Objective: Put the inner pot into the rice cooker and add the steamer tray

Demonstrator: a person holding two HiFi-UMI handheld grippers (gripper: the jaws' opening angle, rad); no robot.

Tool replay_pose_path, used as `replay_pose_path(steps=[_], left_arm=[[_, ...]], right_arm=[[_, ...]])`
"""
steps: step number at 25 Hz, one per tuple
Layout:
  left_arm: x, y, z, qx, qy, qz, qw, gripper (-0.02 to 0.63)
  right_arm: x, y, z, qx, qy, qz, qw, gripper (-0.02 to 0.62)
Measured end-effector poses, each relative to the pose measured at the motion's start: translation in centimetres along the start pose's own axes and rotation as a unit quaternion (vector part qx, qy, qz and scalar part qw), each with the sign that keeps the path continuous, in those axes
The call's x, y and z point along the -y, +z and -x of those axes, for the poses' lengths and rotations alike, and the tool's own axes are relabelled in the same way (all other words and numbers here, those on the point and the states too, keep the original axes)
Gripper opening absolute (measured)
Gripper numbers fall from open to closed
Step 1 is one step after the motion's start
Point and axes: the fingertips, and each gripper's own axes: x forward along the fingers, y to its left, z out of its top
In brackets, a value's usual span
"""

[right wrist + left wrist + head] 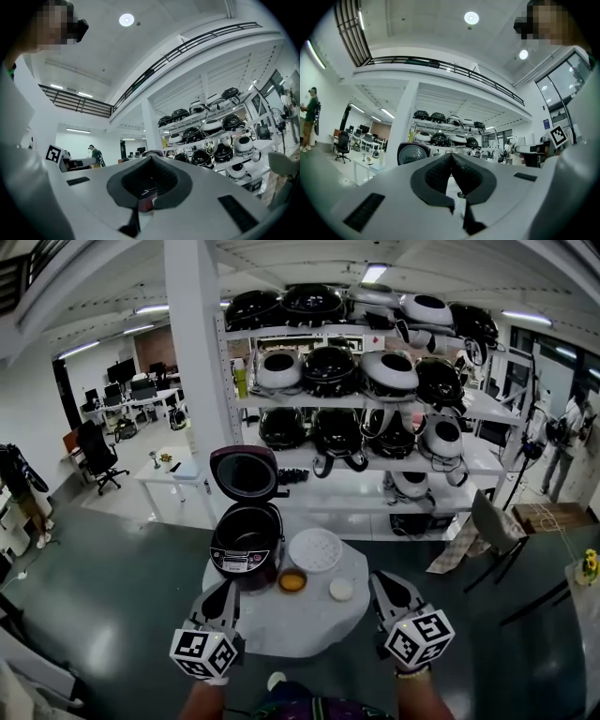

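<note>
Rice cooker in glossy dark maroon plastic (246, 554) stands at the left of the round white table (291, 629). Its domed lid (244, 474) is tipped back so the well is free to load, and a dark inner pot (248, 526) seems to sit inside already. Just beside it lies the flat, round white steamer tray (315, 549), within easy reach. Left gripper (225, 592) and right gripper (382, 585) hover at the near edge, both pinched together on nothing.

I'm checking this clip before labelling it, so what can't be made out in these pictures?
- Head view: inside the rice cooker, too dark and small to tell what sits in it.
- Head view: what the small bowl holds, too small.
- Gripper views: the table, mostly hidden by the left gripper and right gripper themselves.
</note>
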Motion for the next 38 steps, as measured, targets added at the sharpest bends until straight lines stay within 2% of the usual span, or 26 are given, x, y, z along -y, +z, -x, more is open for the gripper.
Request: replay_pose_path(steps=[4,22,25,27,29,32,35,38], left_arm=[[0.0,-0.4,0.1,-0.004,0.002,0.002,1.0000,0.023],[0.5,-0.3,-1.7,-0.004,0.005,-0.005,1.0000,0.023],[0.5,-0.4,-2.0,-0.005,0.008,-0.007,0.9999,0.023],[0.3,-0.5,-2.2,-0.007,0.010,-0.007,0.9999,0.023],[0.1,-0.8,-2.4,-0.010,0.013,-0.007,0.9998,0.023],[-0.2,-1.3,-2.7,-0.016,0.017,-0.002,0.9997,0.023],[-0.5,-1.8,-3.2,-0.021,0.022,0.003,0.9995,0.023],[-1.0,-2.0,-3.8,-0.026,0.024,0.000,0.9994,0.023]], right_arm=[[0.3,-0.1,-0.1,0.006,0.005,-0.019,1.000,0.005],[1.8,-0.7,-1.0,-0.004,-0.003,-0.005,1.000,0.006],[1.8,-0.9,-1.5,-0.008,0.008,-0.002,1.000,0.007],[1.5,-1.1,-2.2,-0.014,0.028,-0.008,0.999,0.169],[1.4,-1.2,-2.8,-0.014,0.039,-0.014,0.999,0.305],[1.9,-1.4,-3.6,-0.010,0.039,-0.016,0.999,0.466],[2.5,-2.0,-4.7,-0.023,0.045,-0.021,0.999,0.549],[2.8,-2.8,-6.1,-0.037,0.055,-0.019,0.998,0.586]])
